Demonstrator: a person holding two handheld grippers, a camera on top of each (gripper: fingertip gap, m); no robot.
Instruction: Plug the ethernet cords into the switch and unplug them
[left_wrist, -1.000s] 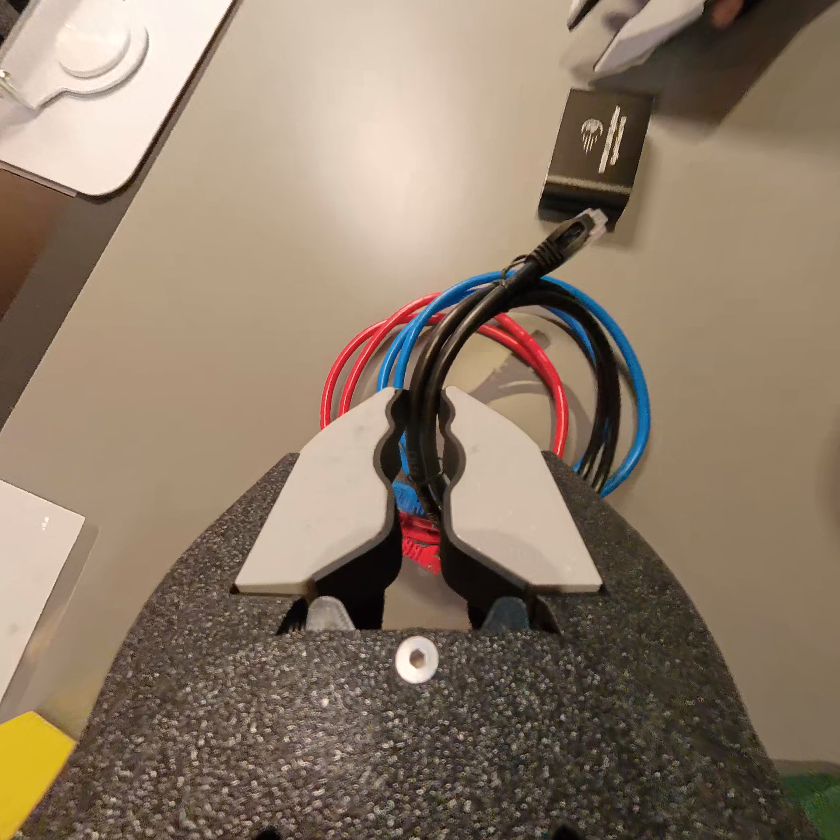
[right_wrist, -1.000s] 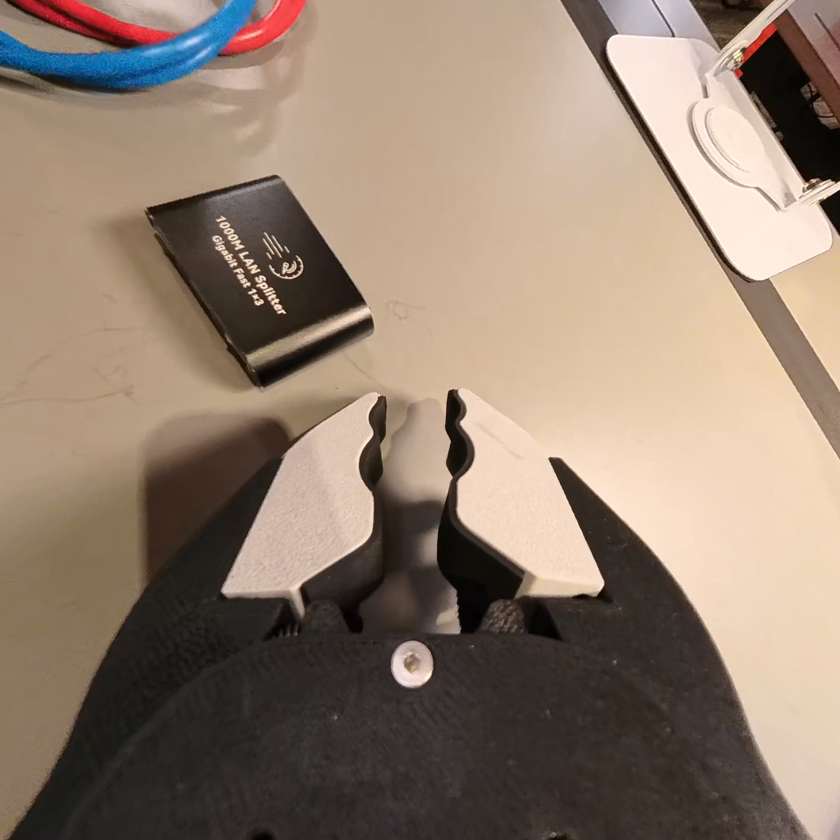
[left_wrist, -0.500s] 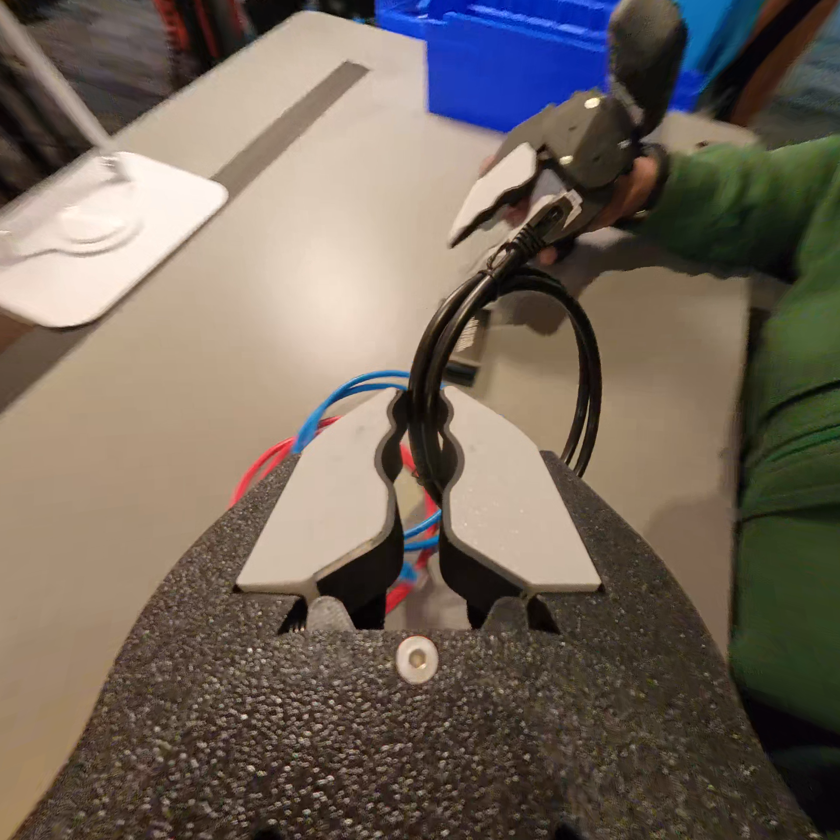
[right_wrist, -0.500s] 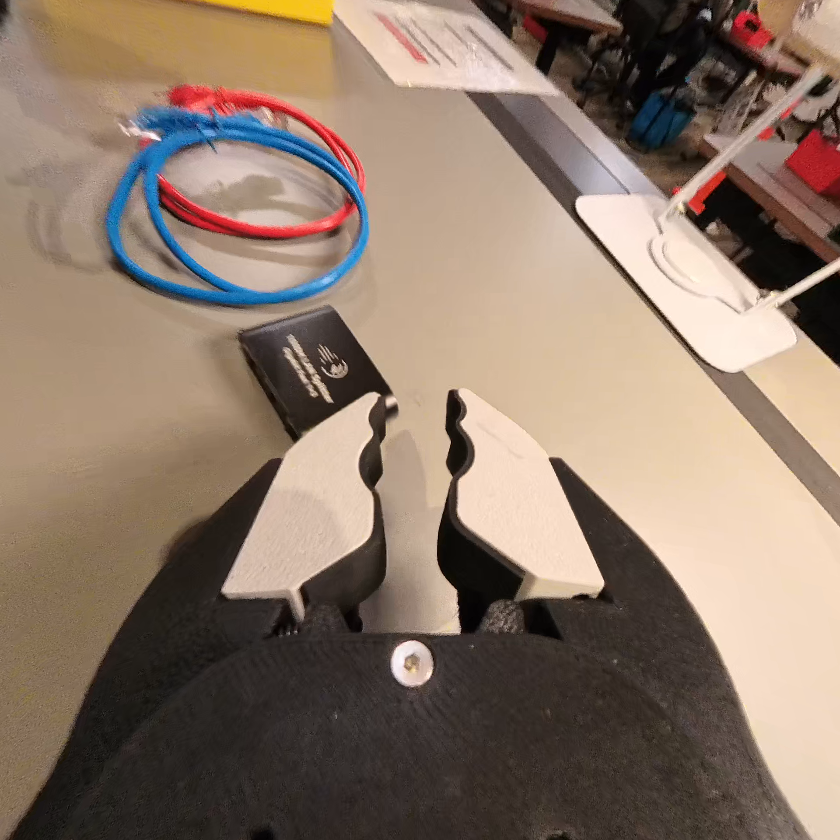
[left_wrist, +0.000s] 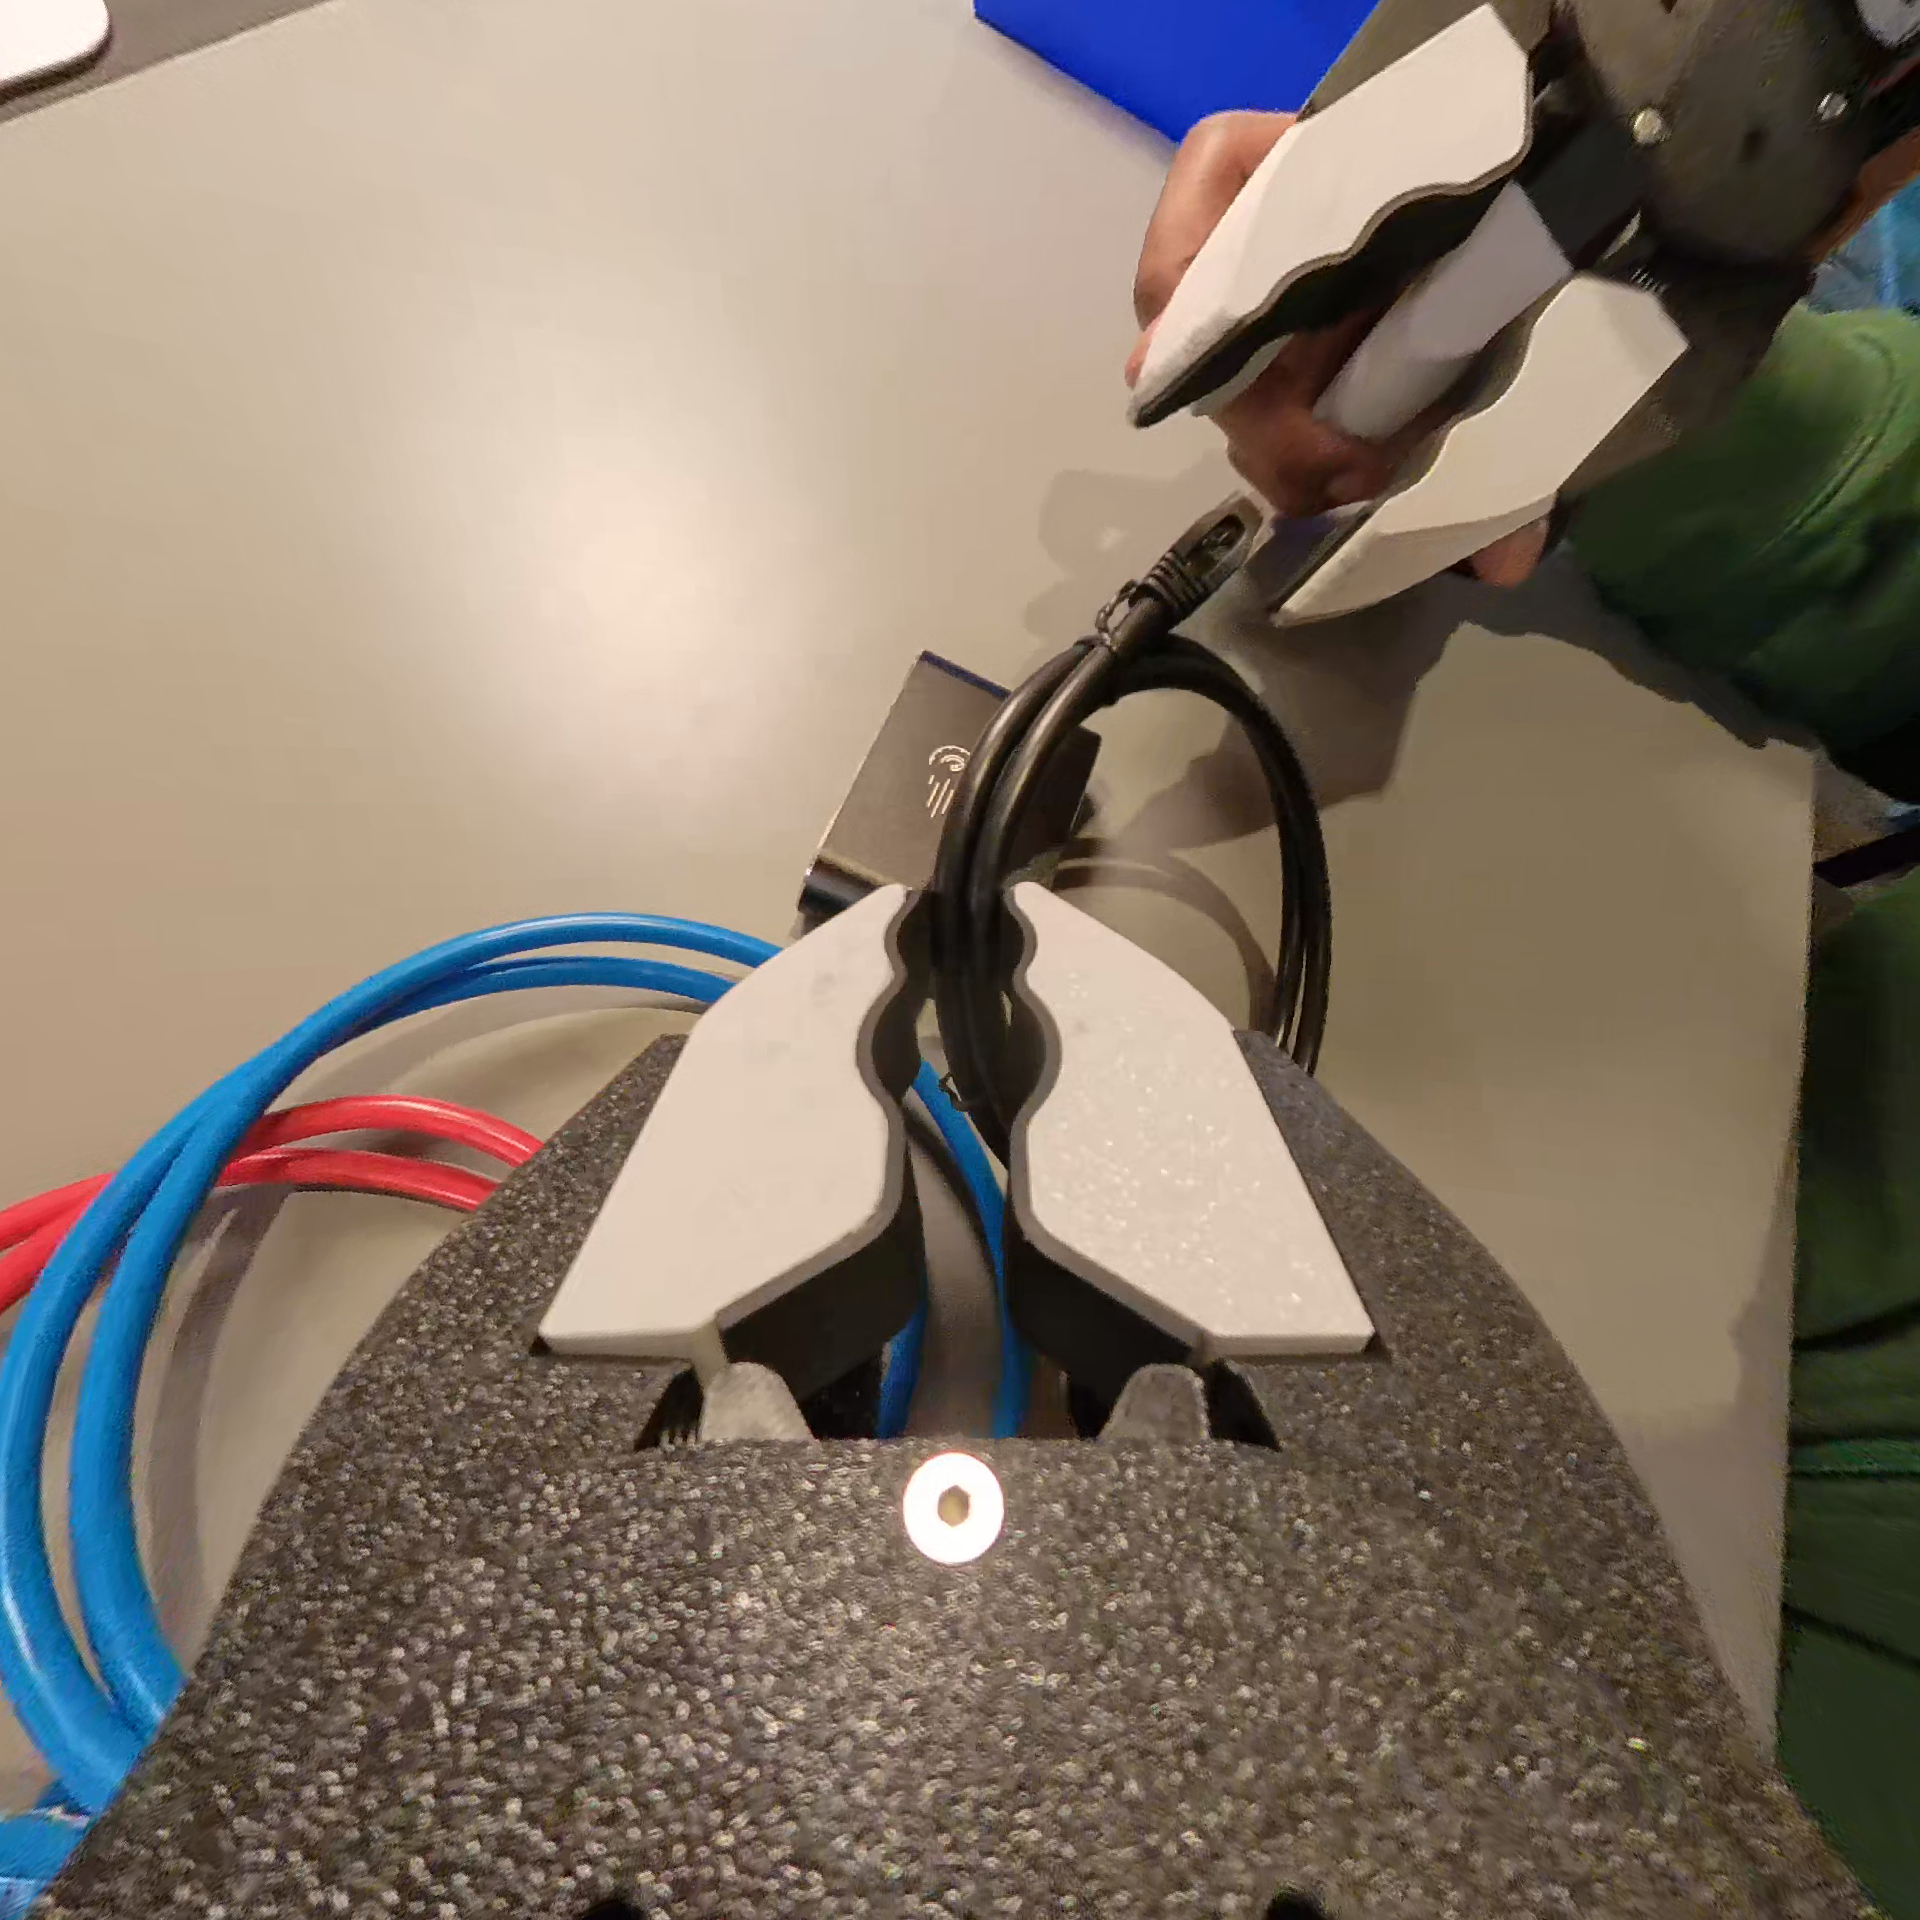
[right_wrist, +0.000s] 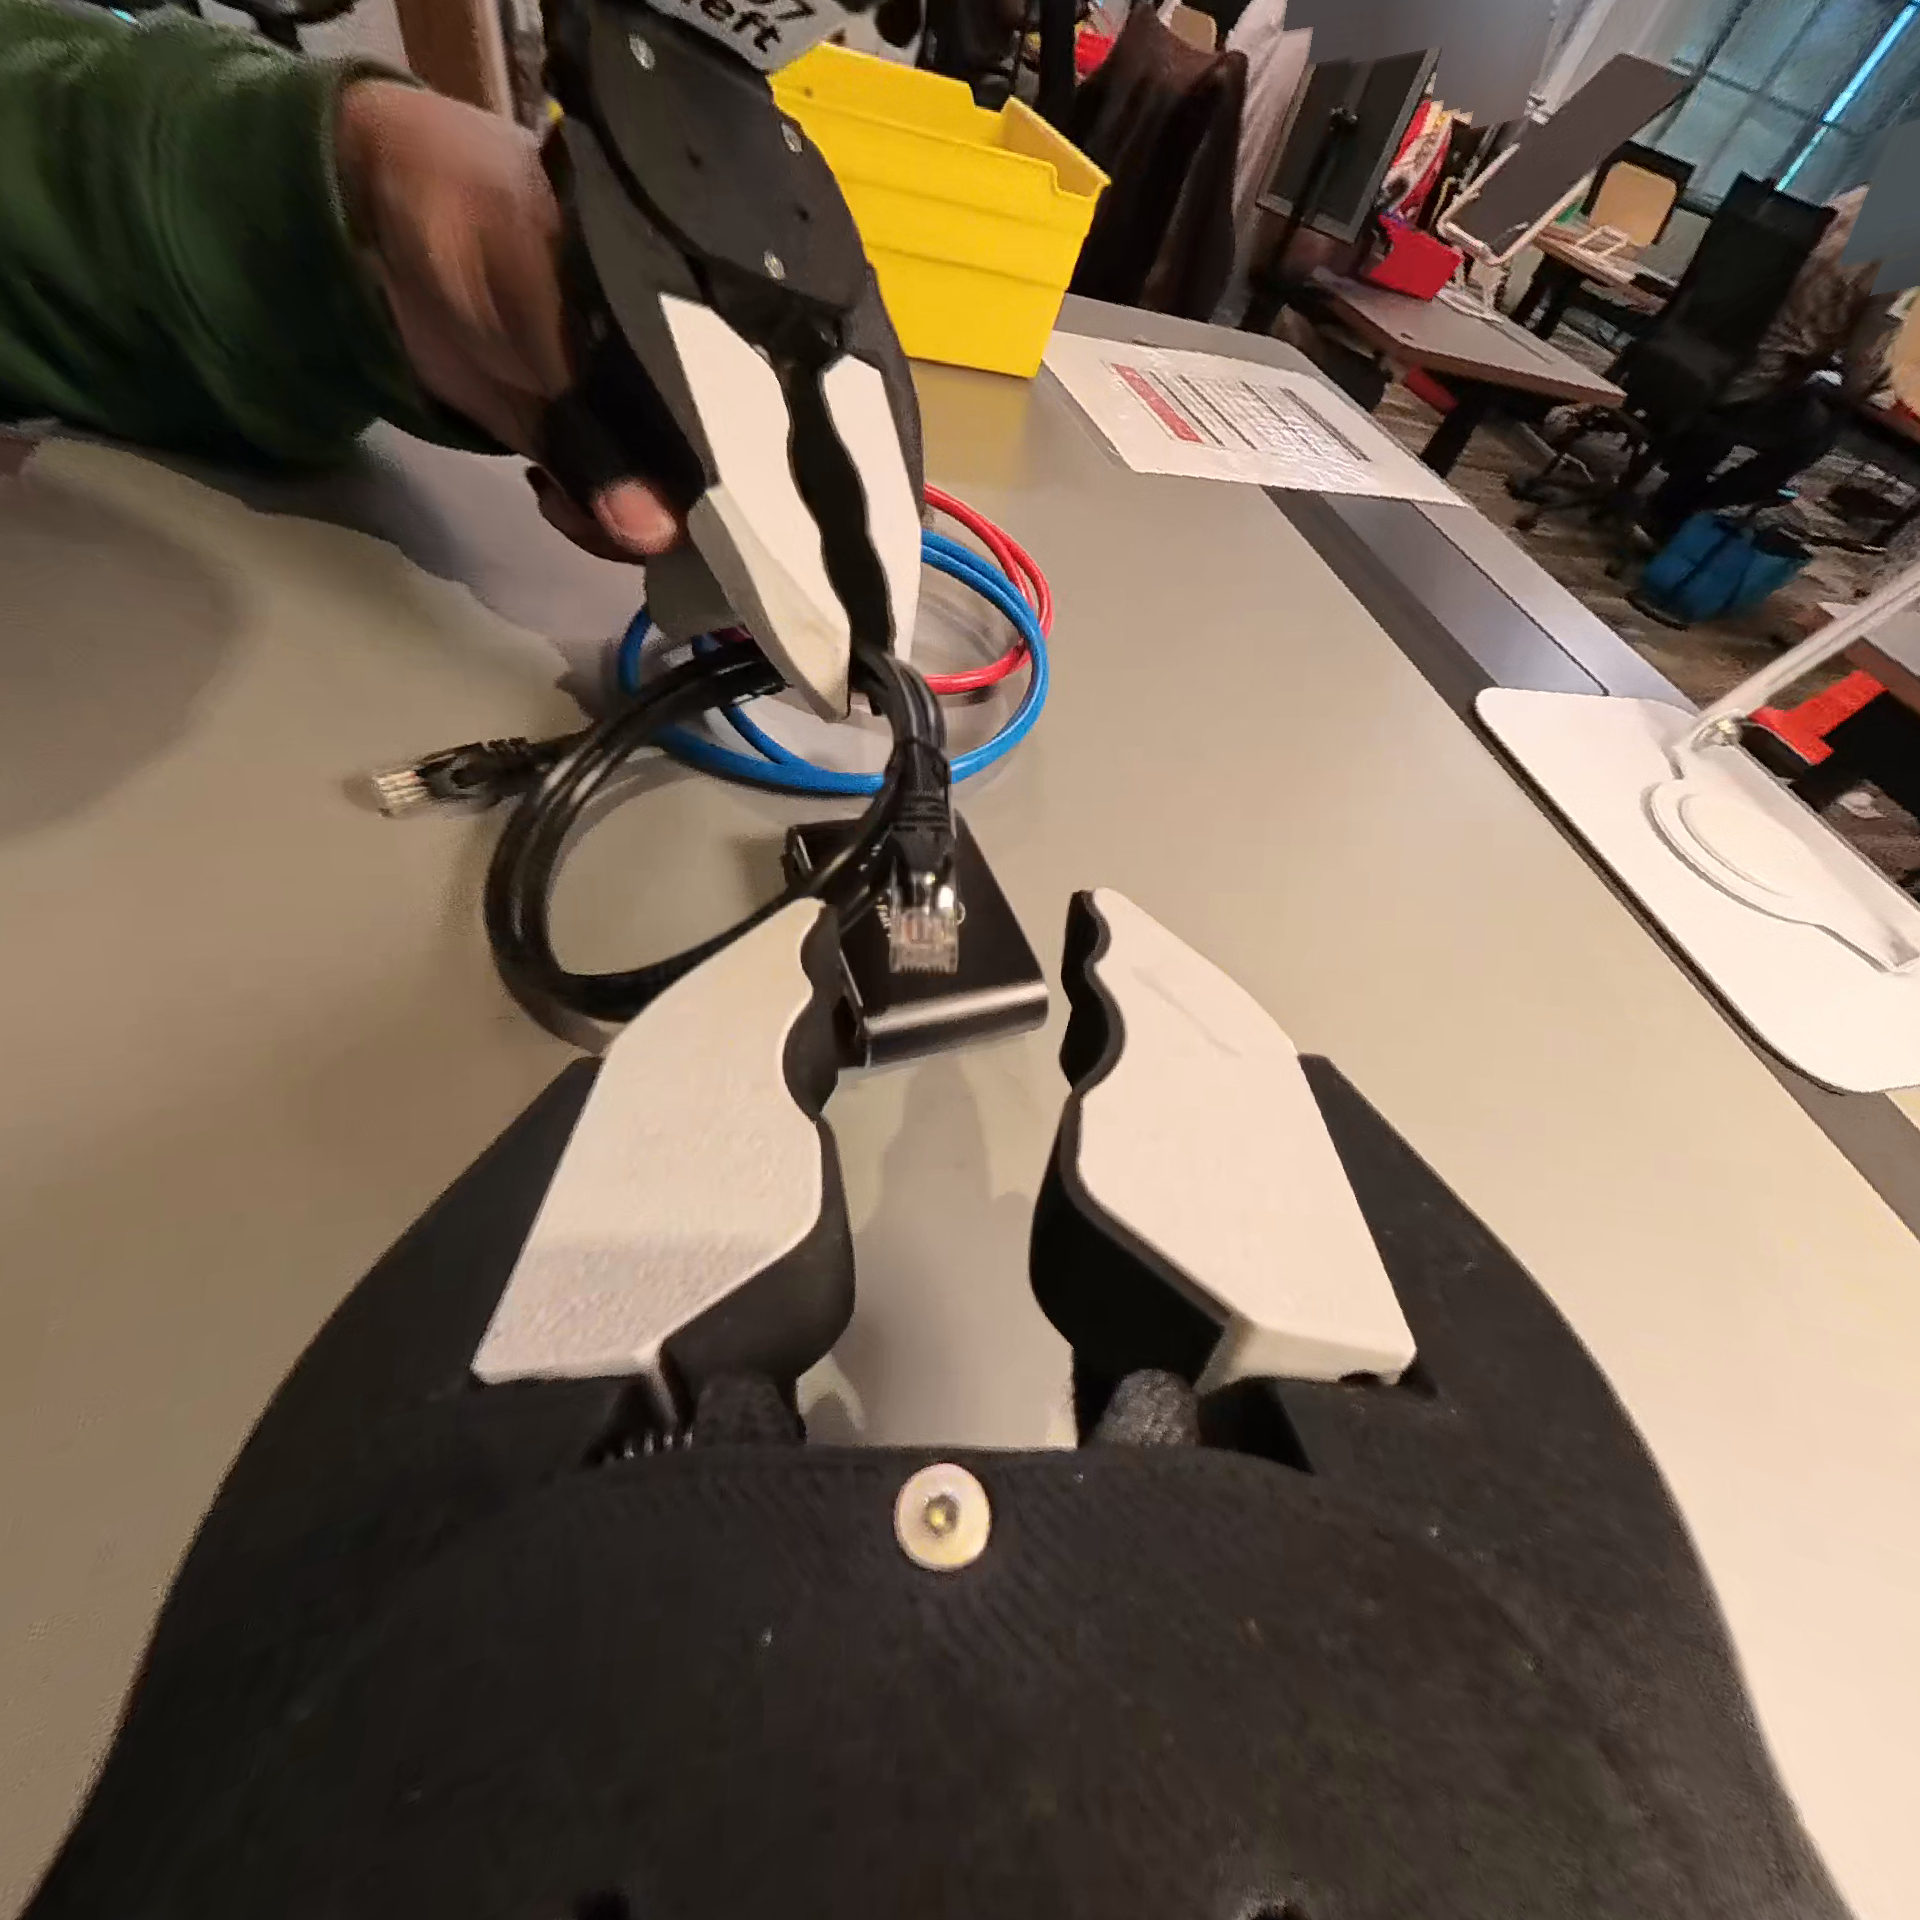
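Observation:
My left gripper (left_wrist: 961, 914) is shut on a coiled black ethernet cord (left_wrist: 1299, 883) and holds it above the table. It also shows in the right wrist view (right_wrist: 842, 686). One clear plug (right_wrist: 922, 920) of the cord hangs between the fingertips of my open right gripper (right_wrist: 945, 912), untouched, just above the small black switch (right_wrist: 977, 1003). The cord's other plug (right_wrist: 405, 790) lies on the table. In the left wrist view the right gripper (left_wrist: 1216, 509) is open beside the plug (left_wrist: 1195, 561), with the switch (left_wrist: 904, 800) below. Blue (left_wrist: 208, 1143) and red (left_wrist: 364, 1132) cords lie coiled on the table.
A yellow bin (right_wrist: 935, 208) and a printed sheet (right_wrist: 1268, 426) are at the far end of the grey table. A white lamp base (right_wrist: 1714, 883) sits at the right edge. A blue bin (left_wrist: 1174, 62) is behind the right gripper. A green sleeve (left_wrist: 1766, 540) fills the right side. The tips of one gripper are about 9 cm away from the tips of the other.
My left gripper has lifted the black cord off the blue and red coils and carried its plug toward the right gripper. The right gripper has opened wider and turned toward the plug.

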